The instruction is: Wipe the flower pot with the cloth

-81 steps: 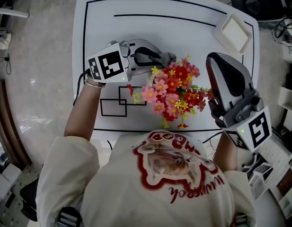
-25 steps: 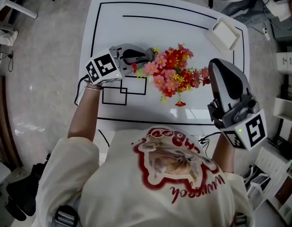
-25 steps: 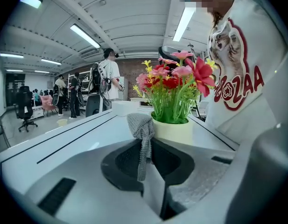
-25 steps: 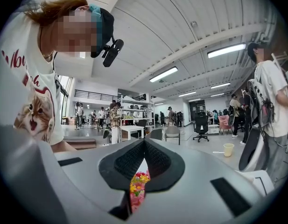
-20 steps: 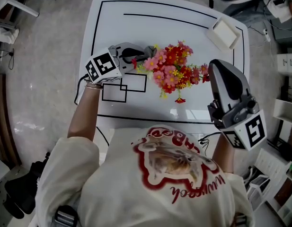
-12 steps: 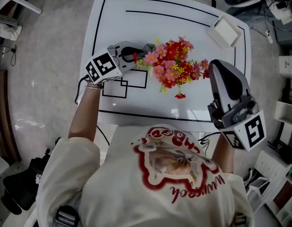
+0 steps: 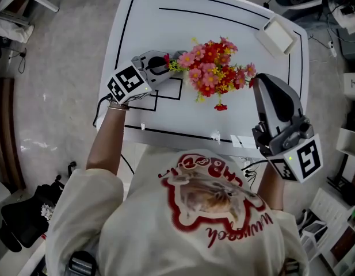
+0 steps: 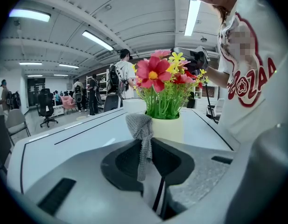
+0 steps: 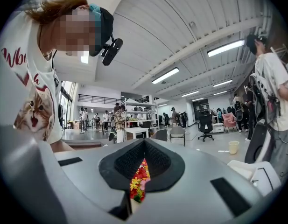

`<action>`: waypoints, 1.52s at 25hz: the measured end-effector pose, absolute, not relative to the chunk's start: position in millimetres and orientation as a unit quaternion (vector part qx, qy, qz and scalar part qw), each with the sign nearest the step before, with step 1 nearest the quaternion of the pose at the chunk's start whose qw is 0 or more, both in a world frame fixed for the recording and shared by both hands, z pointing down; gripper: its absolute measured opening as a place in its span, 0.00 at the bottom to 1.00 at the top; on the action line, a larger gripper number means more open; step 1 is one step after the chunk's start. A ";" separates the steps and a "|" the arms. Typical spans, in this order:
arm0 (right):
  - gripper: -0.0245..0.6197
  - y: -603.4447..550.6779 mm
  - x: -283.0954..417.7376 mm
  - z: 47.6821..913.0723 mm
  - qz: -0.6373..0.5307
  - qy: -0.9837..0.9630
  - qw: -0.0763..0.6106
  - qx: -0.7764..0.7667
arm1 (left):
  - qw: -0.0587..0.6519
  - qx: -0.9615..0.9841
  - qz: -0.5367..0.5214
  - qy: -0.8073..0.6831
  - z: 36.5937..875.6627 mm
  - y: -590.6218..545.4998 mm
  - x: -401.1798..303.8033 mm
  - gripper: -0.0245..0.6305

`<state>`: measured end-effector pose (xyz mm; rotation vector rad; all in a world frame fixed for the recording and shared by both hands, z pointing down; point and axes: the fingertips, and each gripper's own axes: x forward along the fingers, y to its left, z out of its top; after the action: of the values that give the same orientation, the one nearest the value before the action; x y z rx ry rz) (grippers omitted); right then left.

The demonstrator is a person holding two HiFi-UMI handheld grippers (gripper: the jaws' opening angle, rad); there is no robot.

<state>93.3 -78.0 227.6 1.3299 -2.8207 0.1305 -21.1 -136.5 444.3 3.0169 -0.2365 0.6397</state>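
White tabletop (image 7: 137, 16) has black border lines. Flower pot (image 8: 169, 129) stands about mid-tabletop, well clear of every edge. Bare surface from 10 to 1 o'clock of the pot. The near edge, by the person's shirt (image 7: 206, 211), is at 6 o'clock. Black square outlines (image 7: 157, 99) lie at 8 o'clock of the pot. Square white tray (image 7: 279, 35) sits in the 2 o'clock corner, tilted to the edges and well apart from the pot. Grey floor (image 7: 56, 96) runs all along the 9 o'clock side.

The pot is pale yellow, upright, and holds red, pink and yellow flowers (image 7: 214, 73) on green stems. From above the blooms hide the pot.

Left tongs (image 8: 146, 146) at 9 o'clock of the pot are closed on a grey cloth (image 8: 140, 127). The cloth's bunched end pokes past the tips, just beside the pot wall; can't tell if it touches.

Right tongs (image 9: 144, 146) at 4 o'clock of the pot are closed and grip nothing. Their tips sit near the outer blooms.
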 end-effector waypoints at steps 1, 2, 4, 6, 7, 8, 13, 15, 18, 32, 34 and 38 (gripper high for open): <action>0.04 -76.2 93.2 227.7 0.042 -0.904 0.009 0.425 | 0.025 0.974 0.208 -0.081 444.6 -135.3 -21.4 0.13; 0.04 -74.6 92.9 227.7 0.042 -0.905 0.007 0.424 | 0.026 0.974 0.209 -0.086 444.8 -133.9 -22.2 0.13; 0.04 -71.6 92.2 226.9 0.043 -0.906 0.004 0.422 | 0.029 0.973 0.209 -0.096 444.7 -130.6 -24.0 0.13; 0.04 -68.6 91.7 226.5 0.042 -0.907 0.002 0.420 | 0.034 0.972 0.208 -0.105 444.4 -127.0 -25.0 0.13; 0.04 -67.2 91.4 226.8 0.041 -0.907 0.003 0.419 | 0.035 0.971 0.209 -0.111 444.6 -125.4 -25.3 0.13; 0.04 -65.8 90.8 227.5 0.041 -0.908 0.003 0.418 | 0.035 0.970 0.210 -0.118 444.9 -124.2 -25.5 0.13; 0.04 -57.0 87.1 230.2 0.043 -0.911 0.004 0.410 | 0.031 0.965 0.210 -0.152 443.9 -119.3 -25.5 0.13; 0.04 -54.3 86.9 230.5 0.044 -0.912 0.002 0.409 | 0.033 0.964 0.208 -0.165 443.5 -116.8 -26.0 0.13; 0.04 -51.7 86.1 231.7 0.044 -0.913 0.000 0.405 | 0.040 0.962 0.200 -0.184 442.7 -112.9 -26.1 0.13; 0.04 -48.3 85.2 234.4 0.049 -0.918 -0.003 0.393 | 0.068 0.949 0.179 -0.252 439.3 -93.3 -26.9 0.13; 0.04 -48.0 84.8 234.6 0.050 -0.919 -0.003 0.390 | 0.070 0.948 0.176 -0.257 438.1 -90.8 -27.0 0.13; 0.04 -46.3 84.3 238.1 0.054 -0.921 -0.002 0.386 | 0.082 0.945 0.163 -0.270 435.5 -85.2 -24.8 0.13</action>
<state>84.3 -46.3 238.1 1.2140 -2.8969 0.1706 -24.8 -85.2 435.5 2.8236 -0.8077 0.4865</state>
